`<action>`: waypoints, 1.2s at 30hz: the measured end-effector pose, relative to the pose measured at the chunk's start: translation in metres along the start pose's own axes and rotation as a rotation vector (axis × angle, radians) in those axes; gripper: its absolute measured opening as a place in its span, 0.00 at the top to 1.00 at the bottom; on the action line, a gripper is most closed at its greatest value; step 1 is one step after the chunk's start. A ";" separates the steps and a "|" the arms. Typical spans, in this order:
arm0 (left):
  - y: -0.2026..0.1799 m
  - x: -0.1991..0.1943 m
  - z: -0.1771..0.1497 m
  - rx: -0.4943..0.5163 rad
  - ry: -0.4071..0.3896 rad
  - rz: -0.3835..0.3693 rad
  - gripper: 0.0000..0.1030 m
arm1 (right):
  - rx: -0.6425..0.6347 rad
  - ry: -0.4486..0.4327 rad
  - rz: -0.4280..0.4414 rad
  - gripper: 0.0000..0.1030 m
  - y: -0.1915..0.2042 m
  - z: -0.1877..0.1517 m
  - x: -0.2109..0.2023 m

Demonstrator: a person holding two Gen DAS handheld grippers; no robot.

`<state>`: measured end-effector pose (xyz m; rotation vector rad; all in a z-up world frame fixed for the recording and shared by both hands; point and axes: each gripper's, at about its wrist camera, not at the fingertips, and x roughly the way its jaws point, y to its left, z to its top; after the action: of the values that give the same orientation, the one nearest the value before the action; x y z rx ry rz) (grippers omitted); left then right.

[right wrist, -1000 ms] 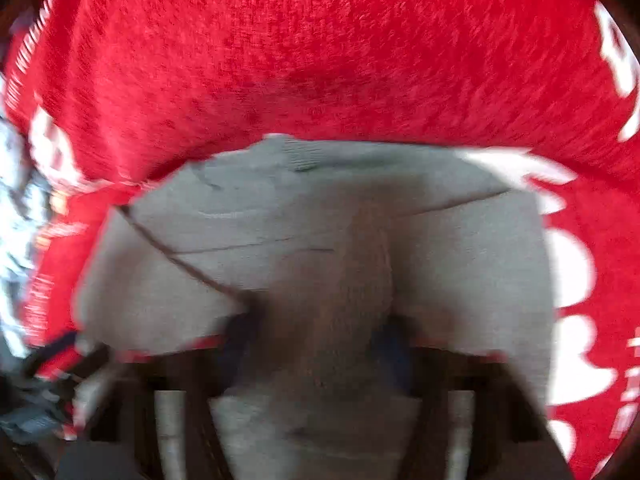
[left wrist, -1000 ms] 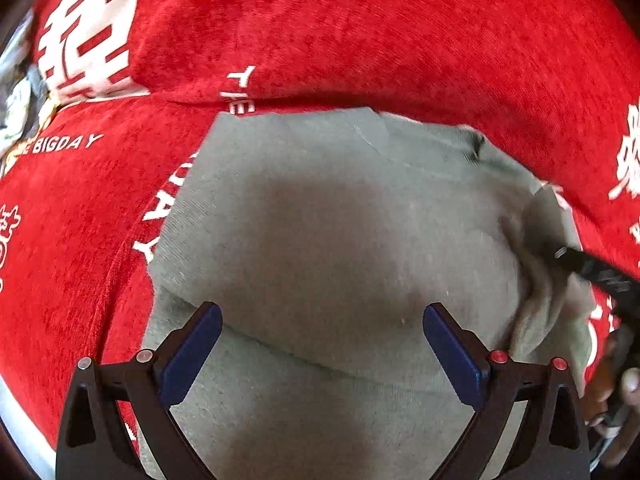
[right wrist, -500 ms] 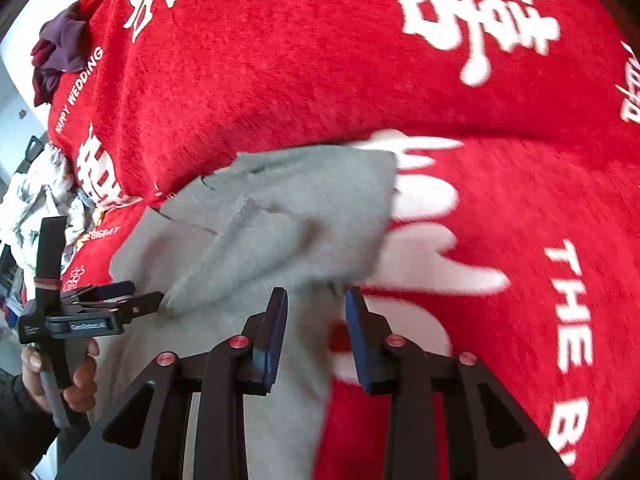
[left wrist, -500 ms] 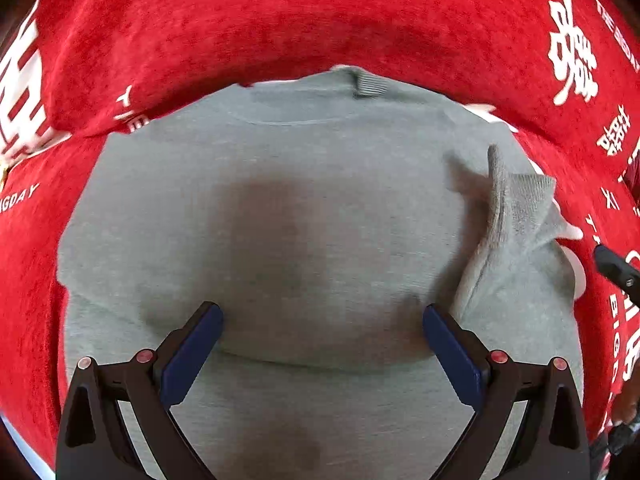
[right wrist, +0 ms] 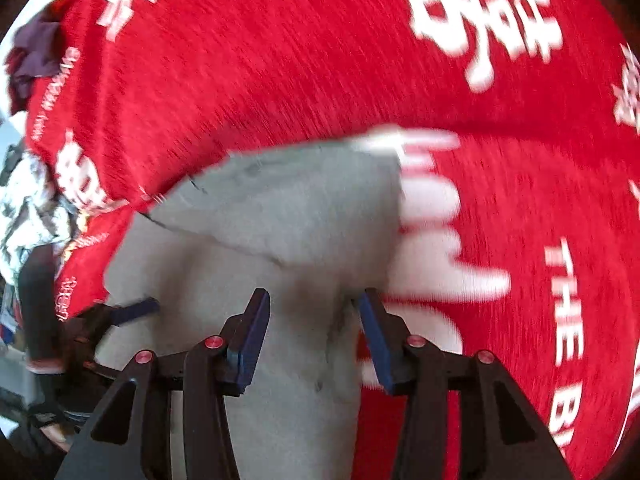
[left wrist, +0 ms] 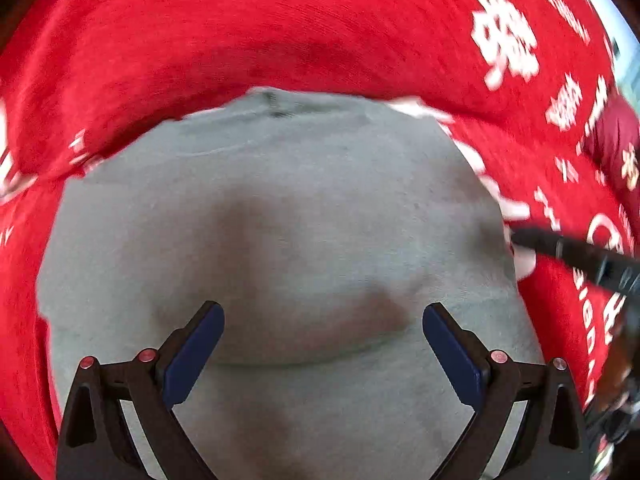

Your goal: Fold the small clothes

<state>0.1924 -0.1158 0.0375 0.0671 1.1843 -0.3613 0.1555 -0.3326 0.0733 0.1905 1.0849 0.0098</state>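
A small grey sweater (left wrist: 280, 220) lies folded on a red cloth with white lettering (left wrist: 280, 32). Its collar points away from me. My left gripper (left wrist: 322, 344) is open and empty, low over the sweater's near part. My right gripper (right wrist: 314, 328) is open over the sweater's right edge (right wrist: 304, 216), with grey fabric lying between its fingers but not pinched. The right gripper's fingertip also shows at the sweater's right edge in the left wrist view (left wrist: 532, 238). The left gripper shows at the left in the right wrist view (right wrist: 132, 308).
The red cloth (right wrist: 360, 60) covers the whole surface around the sweater. A pile of patterned white clothes (right wrist: 24, 208) and a dark purple garment (right wrist: 32, 52) lie at the far left edge in the right wrist view.
The right gripper let go of the sleeve and opened wider. The raised sleeve now lies flat on the sweater. The left gripper stayed open and shifted slightly.
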 end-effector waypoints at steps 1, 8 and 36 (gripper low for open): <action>0.013 -0.006 0.000 -0.029 -0.014 0.014 0.02 | 0.021 0.013 0.018 0.51 -0.004 -0.006 0.002; 0.109 -0.017 0.001 -0.254 -0.028 0.112 0.02 | 0.041 0.076 0.035 0.50 -0.001 -0.016 0.028; 0.122 0.016 -0.014 -0.277 0.033 0.177 0.02 | -0.169 -0.020 -0.069 0.84 0.026 0.002 0.025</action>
<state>0.2232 -0.0018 0.0010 -0.0633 1.2411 -0.0391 0.1715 -0.3051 0.0565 0.0007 1.0643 0.0374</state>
